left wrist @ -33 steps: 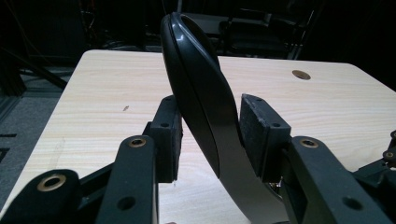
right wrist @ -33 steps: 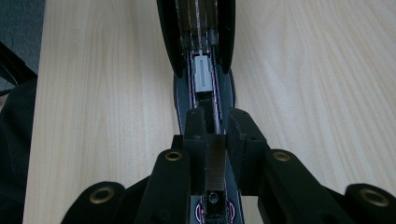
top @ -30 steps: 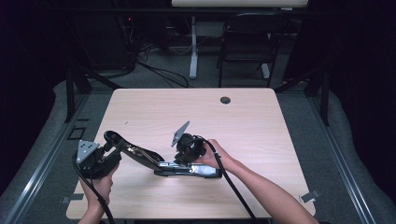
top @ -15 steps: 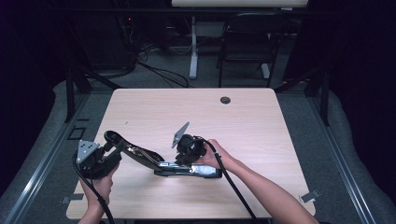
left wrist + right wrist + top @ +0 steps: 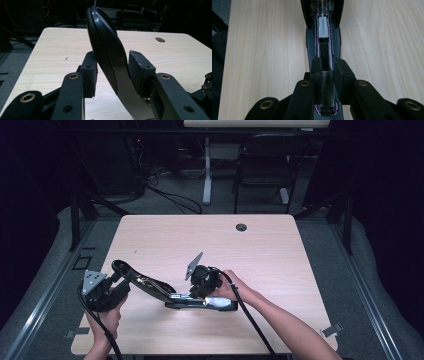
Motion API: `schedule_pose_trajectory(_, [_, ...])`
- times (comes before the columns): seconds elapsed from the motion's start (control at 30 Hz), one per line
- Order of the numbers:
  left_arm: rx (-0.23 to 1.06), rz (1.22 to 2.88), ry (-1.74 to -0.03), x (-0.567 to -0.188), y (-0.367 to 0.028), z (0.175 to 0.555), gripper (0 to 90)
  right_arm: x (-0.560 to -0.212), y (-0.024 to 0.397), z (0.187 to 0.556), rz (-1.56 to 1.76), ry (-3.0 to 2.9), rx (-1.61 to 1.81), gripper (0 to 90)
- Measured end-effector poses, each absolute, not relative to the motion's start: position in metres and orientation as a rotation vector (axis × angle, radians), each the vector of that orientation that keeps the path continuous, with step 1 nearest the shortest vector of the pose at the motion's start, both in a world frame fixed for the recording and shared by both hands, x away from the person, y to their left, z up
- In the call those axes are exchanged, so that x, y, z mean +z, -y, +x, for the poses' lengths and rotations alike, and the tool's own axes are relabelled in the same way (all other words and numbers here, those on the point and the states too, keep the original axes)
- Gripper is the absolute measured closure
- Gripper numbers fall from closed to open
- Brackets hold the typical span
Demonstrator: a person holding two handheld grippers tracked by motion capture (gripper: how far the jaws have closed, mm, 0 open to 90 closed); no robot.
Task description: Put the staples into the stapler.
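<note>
A black stapler [image 5: 200,303] lies opened near the table's front edge, its base flat on the wood. Its curved top cover [image 5: 145,283] is swung up to the left, and my left gripper [image 5: 125,278] is shut on it. In the left gripper view the cover [image 5: 106,42] rises between the two pads of the left gripper [image 5: 112,67]. My right gripper [image 5: 201,294] points down over the base. In its own view the right gripper [image 5: 327,67] pinches a ribbed strip of staples [image 5: 327,87] above the open magazine channel [image 5: 323,47], with a grey pusher [image 5: 323,26] farther along.
The light wooden table [image 5: 280,255] has a round cable hole [image 5: 241,227] near its far edge. Cables trail from both grippers toward the front edge. Beyond the table stand a chair [image 5: 262,170] and desk legs on a dark floor.
</note>
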State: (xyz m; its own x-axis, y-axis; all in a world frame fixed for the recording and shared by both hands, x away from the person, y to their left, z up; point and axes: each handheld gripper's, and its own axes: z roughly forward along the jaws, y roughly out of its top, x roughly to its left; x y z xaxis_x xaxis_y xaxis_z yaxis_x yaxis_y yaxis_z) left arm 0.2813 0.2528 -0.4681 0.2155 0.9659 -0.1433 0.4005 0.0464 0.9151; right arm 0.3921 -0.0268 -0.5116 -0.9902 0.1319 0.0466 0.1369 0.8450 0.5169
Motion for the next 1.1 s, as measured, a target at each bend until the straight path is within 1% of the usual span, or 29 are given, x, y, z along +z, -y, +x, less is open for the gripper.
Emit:
schedule_pose_trajectory(0.17, [0.736, 1.52, -1.345, -0.4684, -0.2529, 0.2816, 60.2, -0.5144, 0.0262, 0.3906, -0.179, 3.03, -0.818, 78.3])
schedule_pose_trajectory(1.0, [0.736, 1.525, -1.345, -0.4681, -0.2527, 0.2813, 60.2, -0.514, 0.0324, 0.3904, -0.199, 3.024, -0.824, 77.6])
schedule_pose_trajectory(1.1, [0.736, 1.524, -1.345, -0.468, -0.2527, 0.2812, 60.2, -0.5129, 0.0333, 0.3902, -0.202, 3.028, -0.813, 74.2])
